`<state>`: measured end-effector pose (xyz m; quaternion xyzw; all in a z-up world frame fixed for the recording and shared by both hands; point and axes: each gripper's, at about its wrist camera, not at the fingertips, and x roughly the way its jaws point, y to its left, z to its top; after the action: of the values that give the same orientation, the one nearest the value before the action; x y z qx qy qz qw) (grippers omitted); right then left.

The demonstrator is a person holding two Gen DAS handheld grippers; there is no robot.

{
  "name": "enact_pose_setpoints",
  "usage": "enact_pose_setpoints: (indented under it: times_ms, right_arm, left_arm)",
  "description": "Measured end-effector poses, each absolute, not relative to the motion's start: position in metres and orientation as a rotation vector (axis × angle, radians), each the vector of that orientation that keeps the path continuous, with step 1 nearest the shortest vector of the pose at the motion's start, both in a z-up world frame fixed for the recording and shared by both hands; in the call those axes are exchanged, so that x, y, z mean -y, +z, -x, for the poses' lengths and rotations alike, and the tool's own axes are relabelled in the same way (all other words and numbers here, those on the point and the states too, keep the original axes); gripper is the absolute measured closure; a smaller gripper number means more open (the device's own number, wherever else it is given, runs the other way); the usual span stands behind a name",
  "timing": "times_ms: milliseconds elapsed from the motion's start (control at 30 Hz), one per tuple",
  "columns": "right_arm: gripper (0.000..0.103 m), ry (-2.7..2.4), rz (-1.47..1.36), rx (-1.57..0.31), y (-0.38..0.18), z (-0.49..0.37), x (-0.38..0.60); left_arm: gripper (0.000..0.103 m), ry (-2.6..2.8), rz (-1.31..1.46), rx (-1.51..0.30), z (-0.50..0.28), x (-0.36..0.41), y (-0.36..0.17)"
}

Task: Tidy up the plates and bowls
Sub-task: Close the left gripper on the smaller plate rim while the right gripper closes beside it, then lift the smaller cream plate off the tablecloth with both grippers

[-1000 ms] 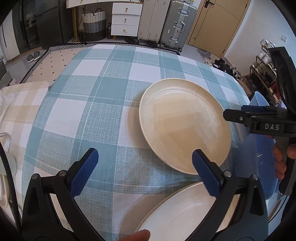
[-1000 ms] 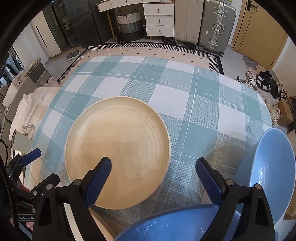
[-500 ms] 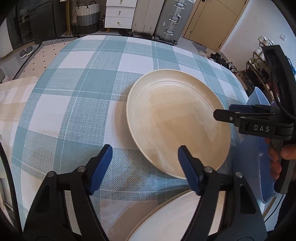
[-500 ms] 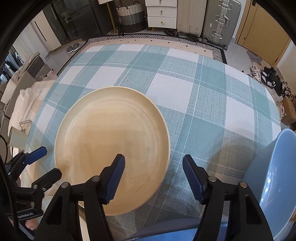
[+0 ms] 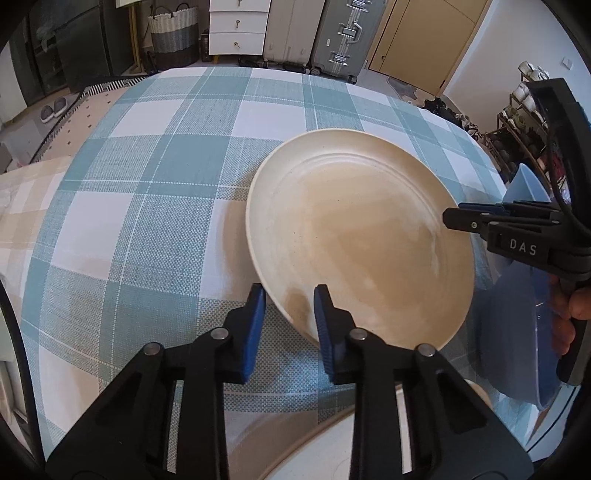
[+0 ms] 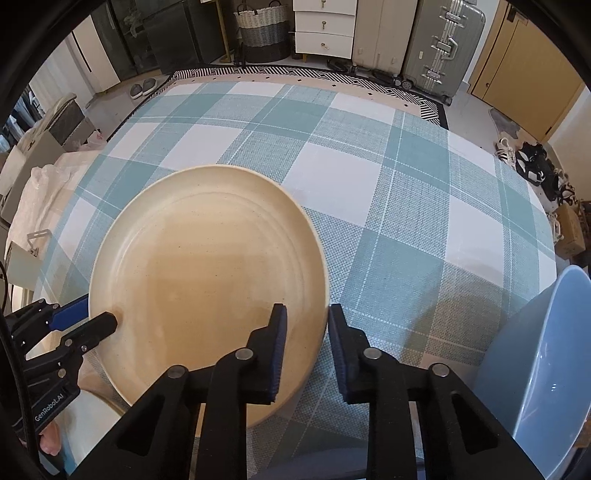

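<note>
A round cream plate (image 5: pixel 358 236), matte and faintly speckled with shallow concentric rings inside its raised rim, lies on a teal-and-white checked woven tablecloth (image 5: pixel 147 206). In the left wrist view it fills the centre right of the frame; in the right wrist view it sits at centre left.

The left gripper (image 5: pixel 290 321), black plastic arms with ribbed blue pads, has just been closing, and its jaws now pinch the plate's near left rim, one pad outside and one over the inner face. The right gripper (image 6: pixel 304 345), built the same way, has likewise just been closing and clamps the plate's near right rim.

Only the left wrist view shows the right gripper's side, at the right edge of the frame, lettered "DAS", with the fingers (image 5: pixel 576 314) of a hand behind it, and a second cream plate (image 5: pixel 314 454) at the bottom edge. Only the right wrist view shows the left gripper's side at lower left, printed "GenRobot.AI", and the smooth glossy wall of a pale blue bowl (image 6: pixel 539 362) at lower right. A ribbed silver hard-shell suitcase (image 6: pixel 439 40) and a white drawer unit (image 6: pixel 323 29) stand beyond the table at the top of both frames.
</note>
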<state>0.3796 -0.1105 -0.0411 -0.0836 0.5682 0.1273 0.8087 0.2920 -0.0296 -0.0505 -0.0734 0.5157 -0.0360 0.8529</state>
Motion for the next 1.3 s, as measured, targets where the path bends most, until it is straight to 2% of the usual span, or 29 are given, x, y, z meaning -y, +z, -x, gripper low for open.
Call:
enact_pose_setpoints:
  times_ms: [100,267,1300]
  right_arm:
    - [0.088,0.265,0.218,-1.197,-0.042,-0.377,0.109]
    - [0.090,0.265,0.210,-1.187,-0.042,-0.376,0.111]
    - [0.090,0.298,0.184,-0.993,0.031,-0.317,0.106]
  left_arm:
    - [0.085,-0.063,0.135,-1.068,-0.291,0.031,-0.051]
    - [0.085,-0.056,0.132,-1.057,-0.290,0.030,-0.047]
    - [0.085,-0.026,0.074,-0.898,-0.227,0.028,0.034]
